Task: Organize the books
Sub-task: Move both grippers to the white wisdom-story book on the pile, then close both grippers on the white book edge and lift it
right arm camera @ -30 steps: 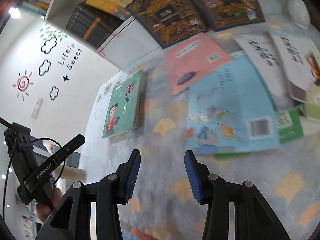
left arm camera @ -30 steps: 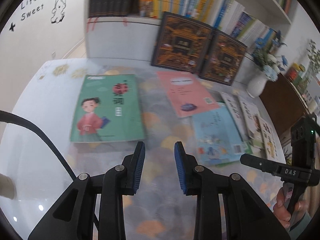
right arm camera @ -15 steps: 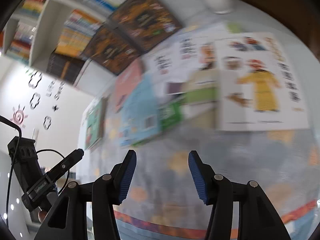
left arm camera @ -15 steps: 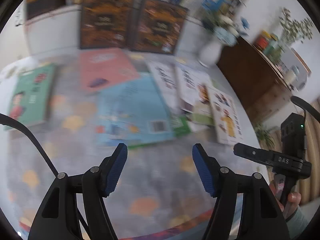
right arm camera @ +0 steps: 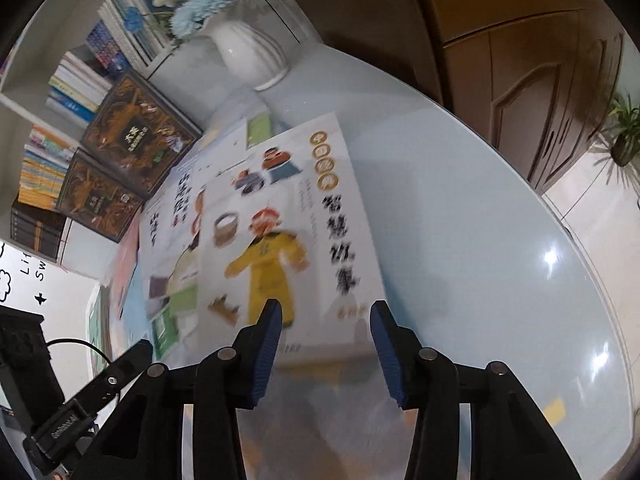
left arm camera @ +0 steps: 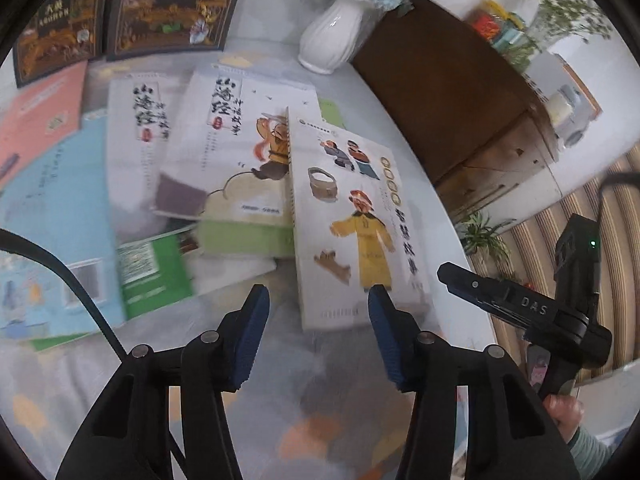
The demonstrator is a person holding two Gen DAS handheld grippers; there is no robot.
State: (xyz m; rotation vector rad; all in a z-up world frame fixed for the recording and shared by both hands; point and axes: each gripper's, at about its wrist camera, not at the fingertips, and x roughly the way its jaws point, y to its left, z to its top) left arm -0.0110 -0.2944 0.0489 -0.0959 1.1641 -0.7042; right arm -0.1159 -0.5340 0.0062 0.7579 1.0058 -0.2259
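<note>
1. The left gripper (left arm camera: 316, 334) pointed steeply down at the bench (left arm camera: 352, 392); its jaws stood apart and were closing, with nothing pinched between them, only bare bench top below.
2. The right gripper (right arm camera: 325, 346) was likewise tilted down, its jaws spread, closing, and empty. In the left wrist view it showed off to the right of the left jaws (left arm camera: 520, 304), held by a hand (left arm camera: 564, 412) in a striped sleeve.
3. Just beyond both pairs of jaws lay the nearest book, a white one with a yellow-robed figure (left arm camera: 360, 232) (right arm camera: 288, 248). Its near edge sat just ahead of the right jaws' tips and reached the right-hand tip of the left jaws.
4. Left of that book and partly under it lay a book with a green band (left arm camera: 240, 236), and on top of that a white book with black brush lettering (left arm camera: 236, 140).
5. Farther left of the left jaws were a green-backed book with a barcode (left arm camera: 152, 268), a second white lettered book (left arm camera: 136, 140), a light blue book (left arm camera: 60, 208) and a pink book (left arm camera: 40, 112), all overlapping and blurred.
6. Beyond the spread, two dark ornate books (left arm camera: 168, 4) (right arm camera: 136, 136) leaned upright against a white shelf unit (right arm camera: 180, 68) filled with books.
7. Far ahead and slightly right of the left jaws, a white vase (left arm camera: 332, 36) (right arm camera: 252, 56) with blue flowers stood on the bench, beside a brown cabinet (left arm camera: 472, 108).
</note>
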